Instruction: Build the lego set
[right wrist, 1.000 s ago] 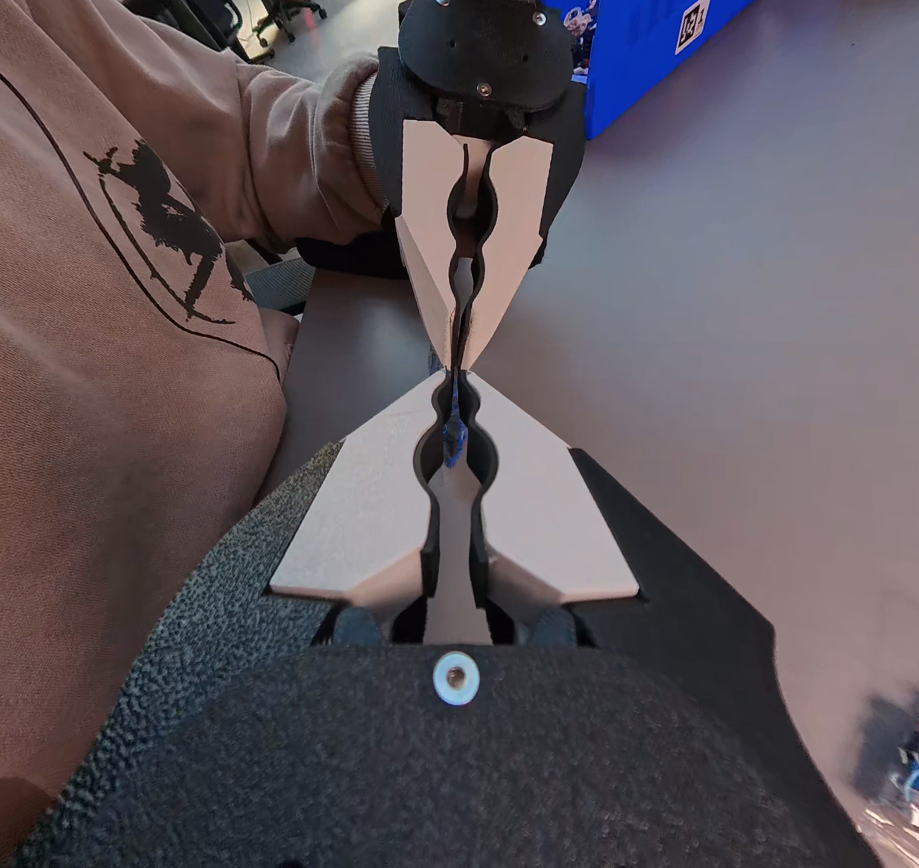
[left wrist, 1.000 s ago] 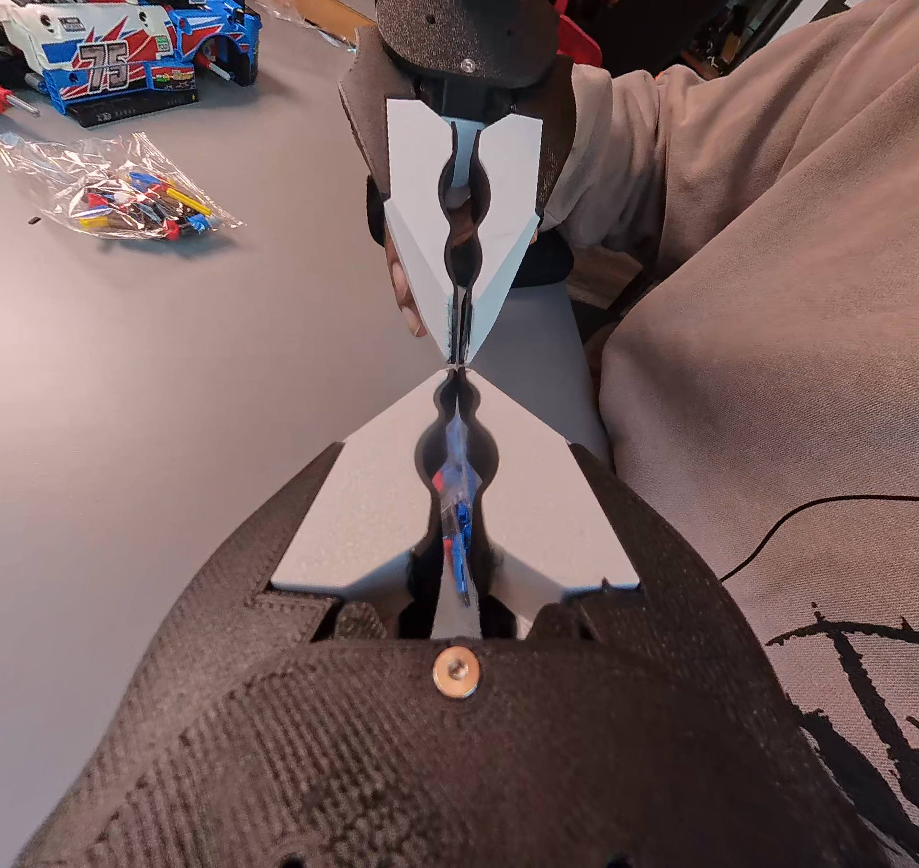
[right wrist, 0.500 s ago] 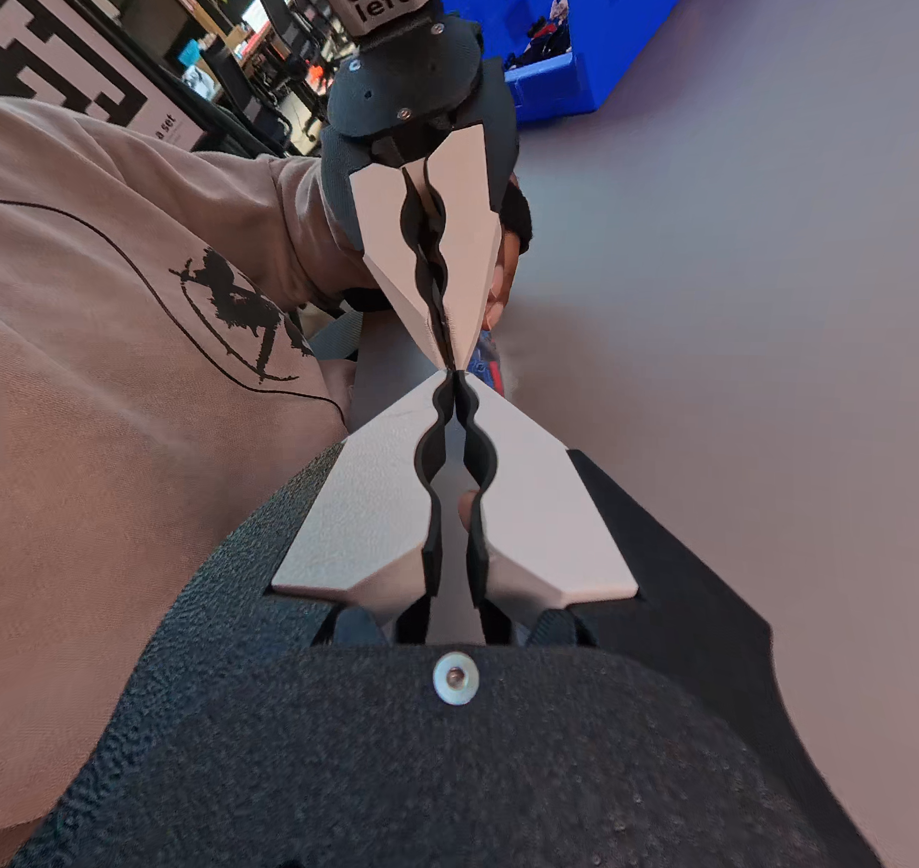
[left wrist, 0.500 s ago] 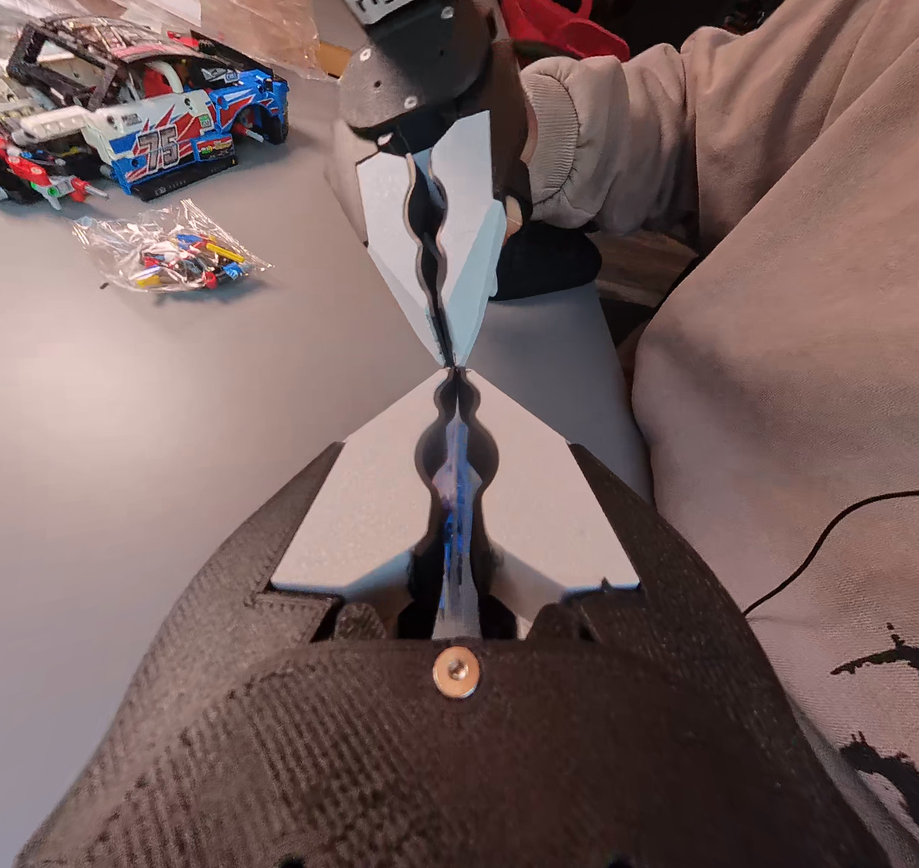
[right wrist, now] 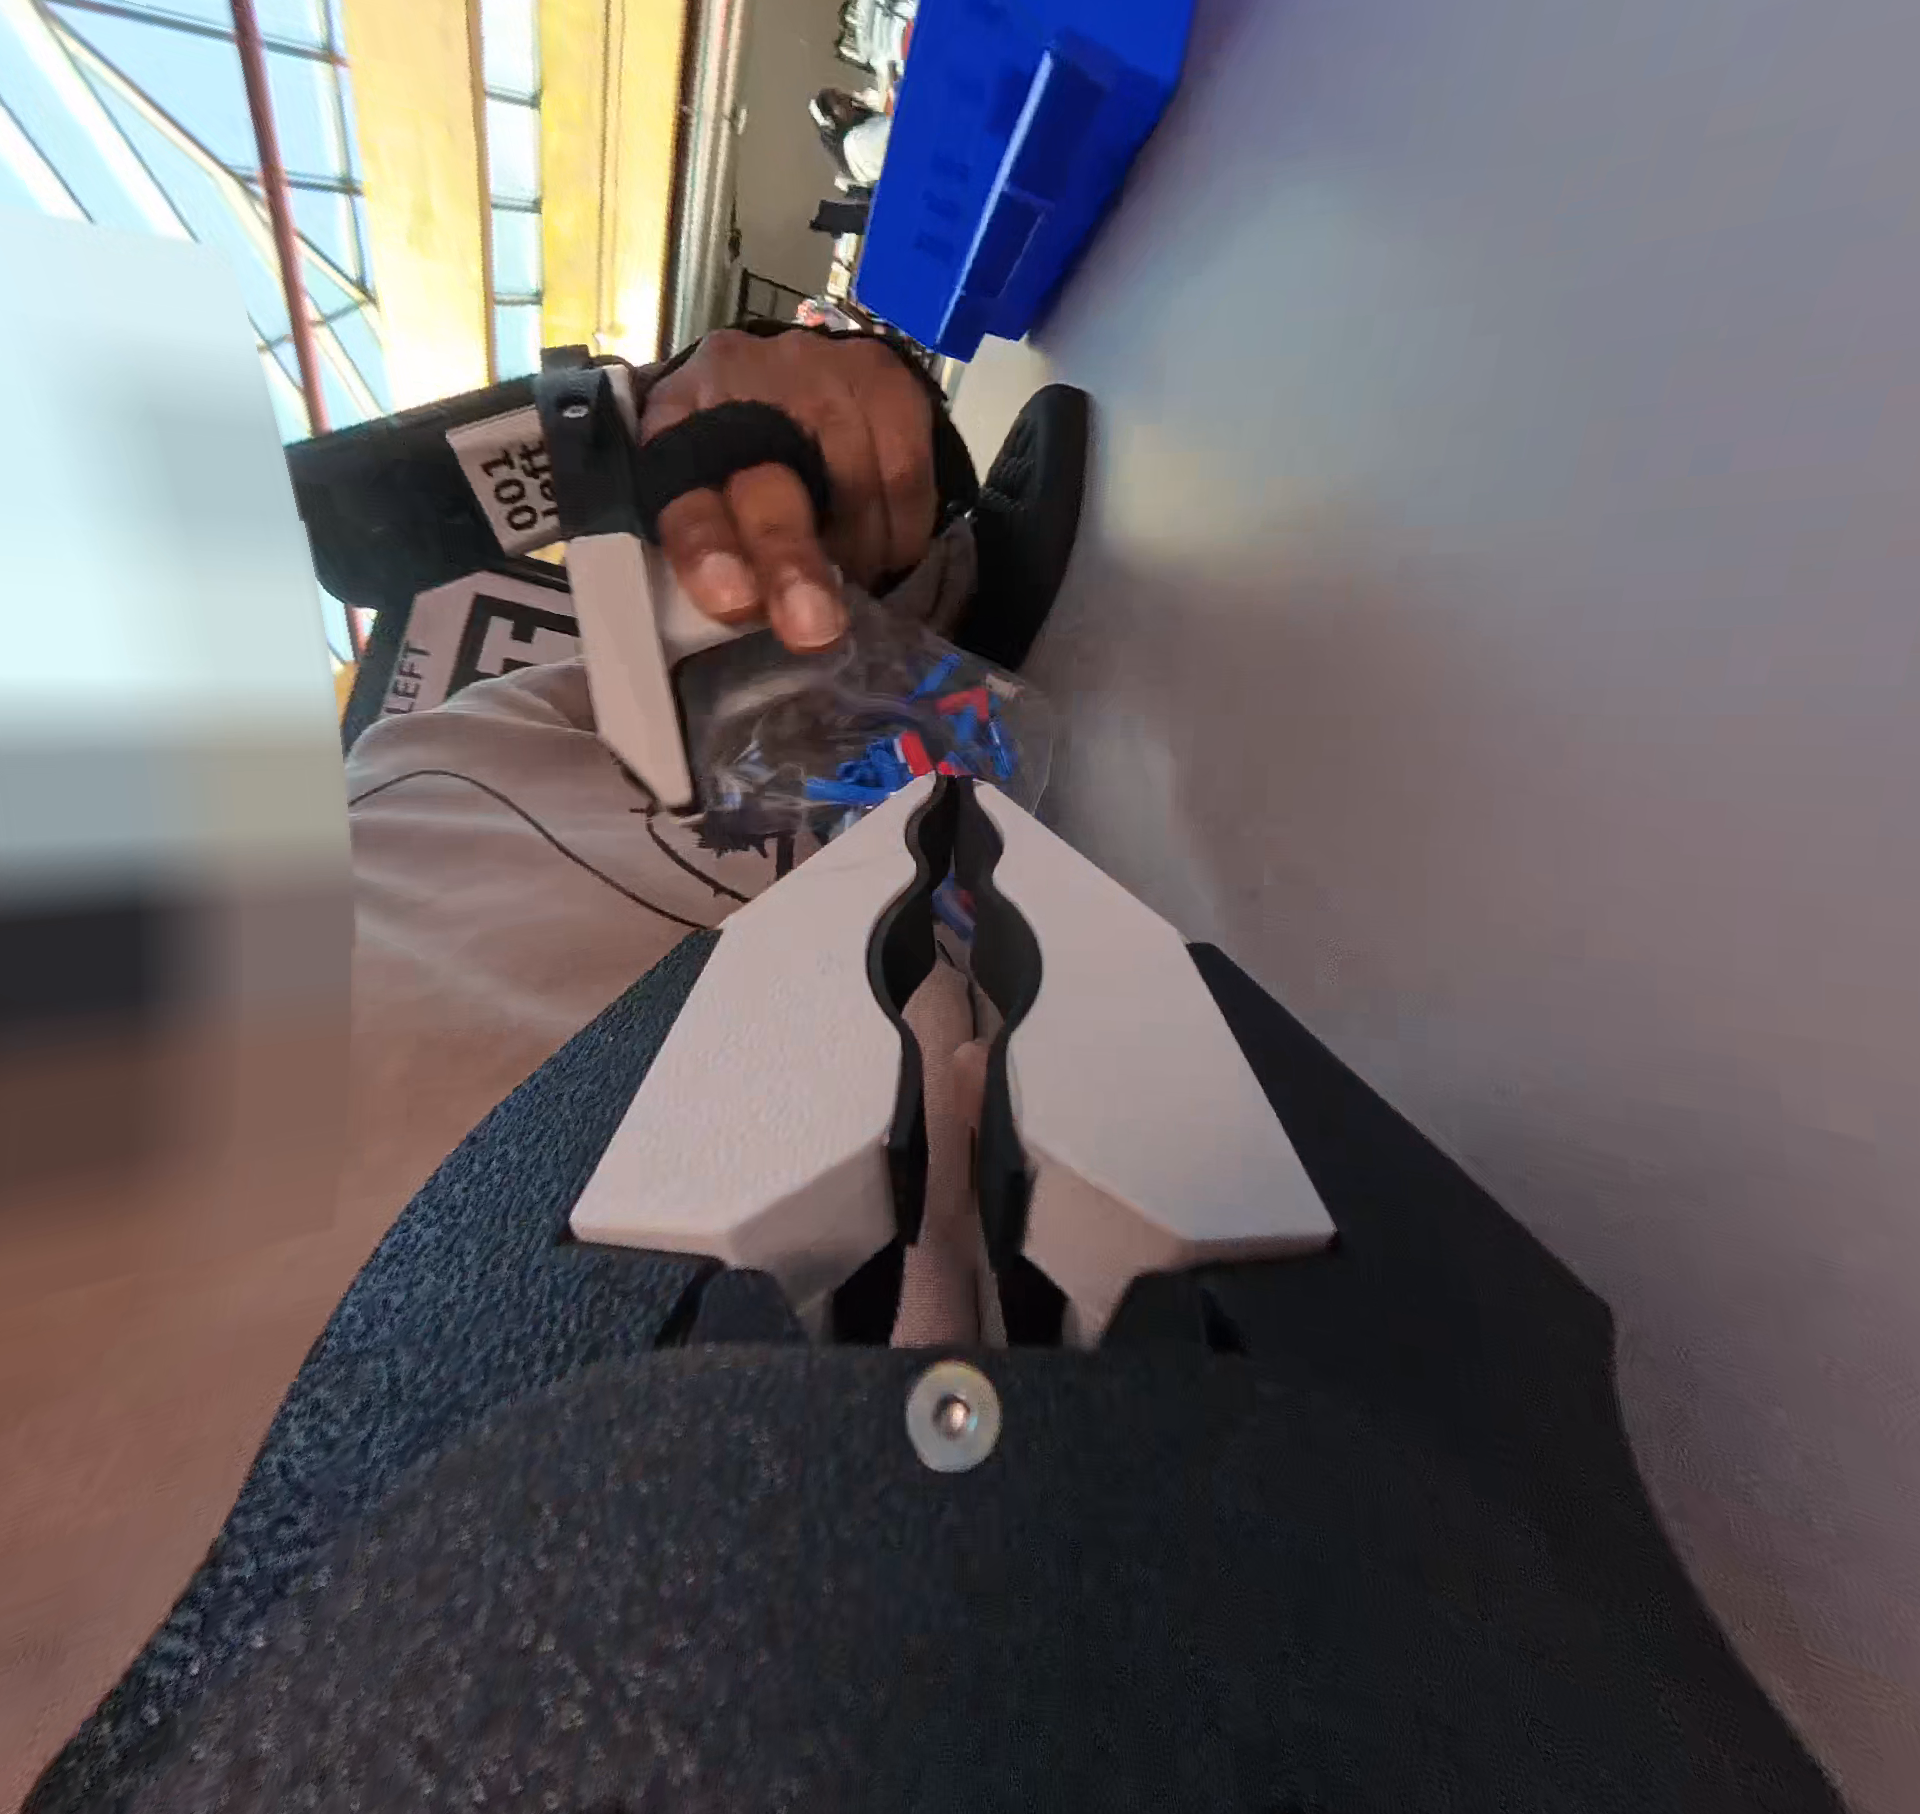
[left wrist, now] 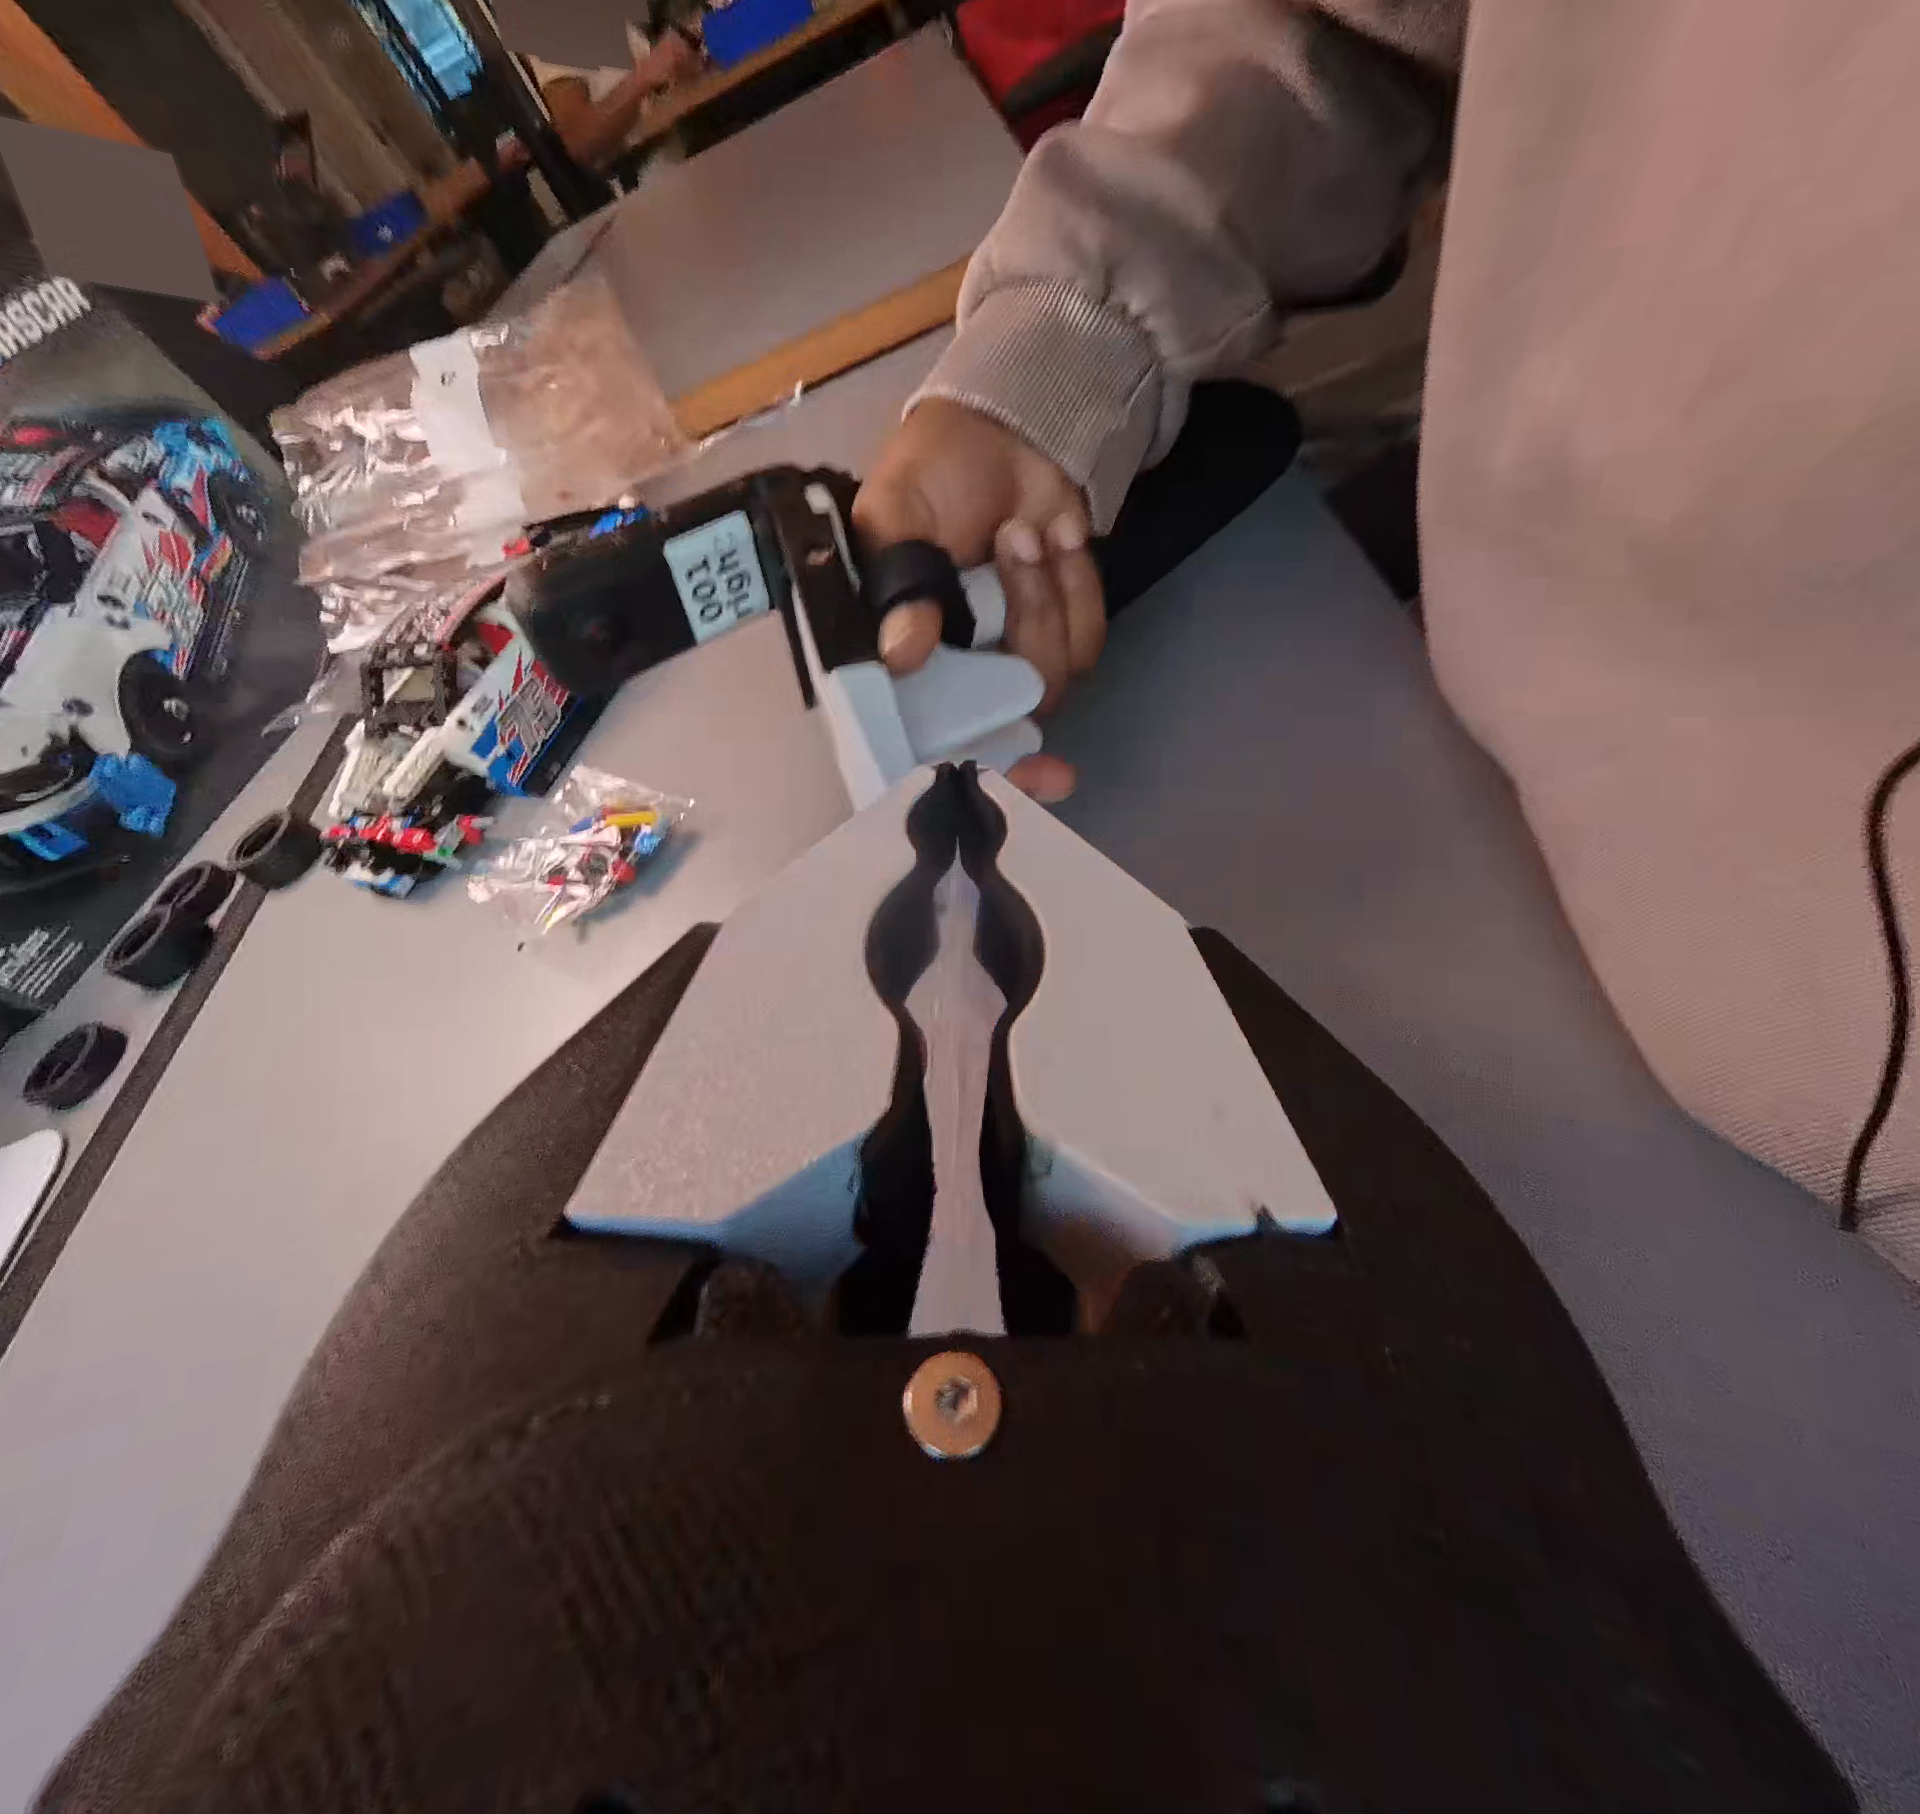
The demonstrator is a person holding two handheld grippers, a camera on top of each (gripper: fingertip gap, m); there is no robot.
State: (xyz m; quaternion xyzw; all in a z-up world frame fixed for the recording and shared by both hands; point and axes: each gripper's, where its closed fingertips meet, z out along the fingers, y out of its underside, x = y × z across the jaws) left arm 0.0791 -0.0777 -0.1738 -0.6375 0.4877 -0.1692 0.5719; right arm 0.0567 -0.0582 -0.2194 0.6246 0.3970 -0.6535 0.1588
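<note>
A small clear bag (right wrist: 883, 725) of blue and red lego pieces hangs between my two grippers, above the grey table's near edge. My right gripper (right wrist: 951, 785) is shut on one side of the bag, and blue pieces show between its fingers. My left gripper (right wrist: 675, 793), turned side-on in the right wrist view, is shut at the bag's other edge. In the left wrist view my left gripper (left wrist: 956, 775) has its jaws together. The right gripper (left wrist: 888, 782) lies sideways, tip against tip with it. The bag is hidden in that view.
On the table (left wrist: 312, 1089) to the left lie a part-built blue, white and red lego car (left wrist: 457, 715), another bag of small pieces (left wrist: 582, 850), black tyres (left wrist: 177, 923), the set's box (left wrist: 94, 621) and clear wrappers (left wrist: 468, 476). A blue bin (right wrist: 1029, 102) stands far off. A sweatshirt (left wrist: 1662, 517) is close on the right. There is about 5 cm between the tips of the two grippers.
Both grippers have rolled sideways relative to each other while staying tip to tip. The bag, earlier only a blue sliver between the fingers, now shows spread out in the right wrist view.
</note>
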